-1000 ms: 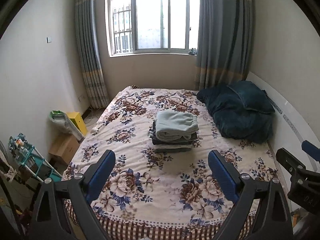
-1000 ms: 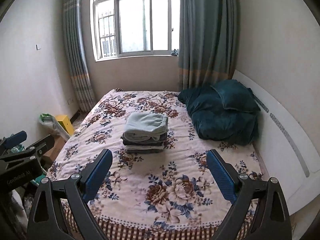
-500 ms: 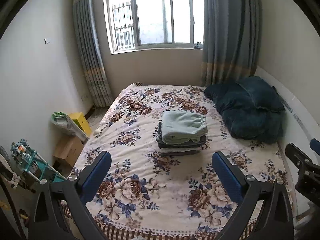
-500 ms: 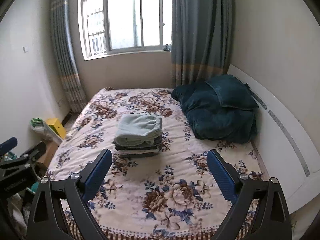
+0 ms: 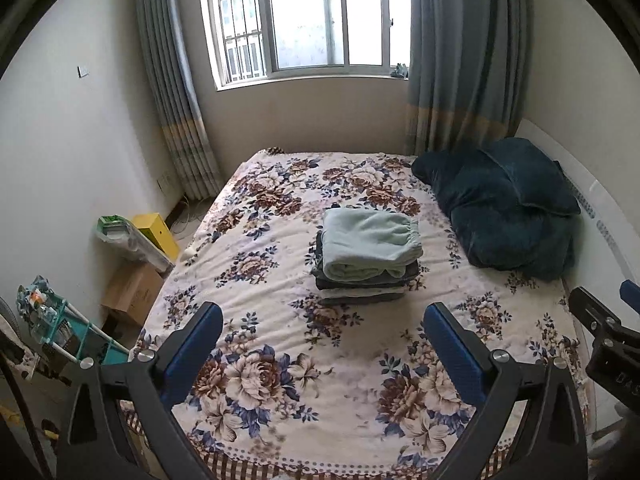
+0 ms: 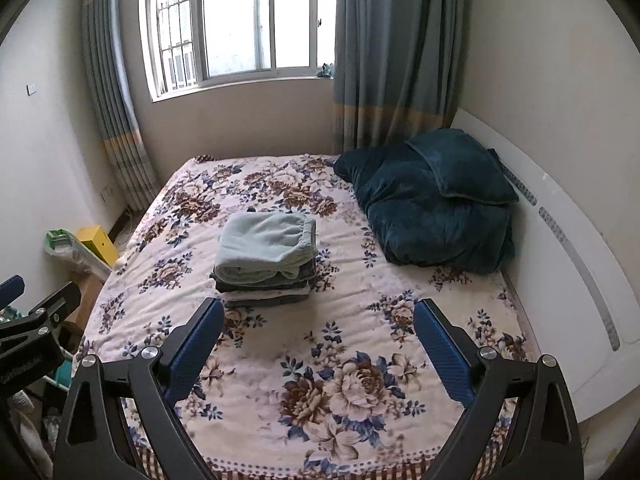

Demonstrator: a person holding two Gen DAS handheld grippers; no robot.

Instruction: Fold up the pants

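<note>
On the floor at the far left stand a cardboard box [image 5: 132, 292] and a yellow box [image 5: 158, 232], beside the bed [image 5: 280, 360] with its flowered cover. The left gripper [image 5: 322, 316] hangs over the near edge, fingers spread wide and holding nothing. In the middle of the bed lies a neat stack, with the light green folded pants [image 5: 370, 246] on top. The right gripper [image 6: 318, 312] is also spread and empty. At the far right is a dark blue quilt [image 6: 432, 204]. The folding looks finished, I think. One risk: a careless reach could push the stack, because the soft layers slide easily and the top pants may unfold.
</note>
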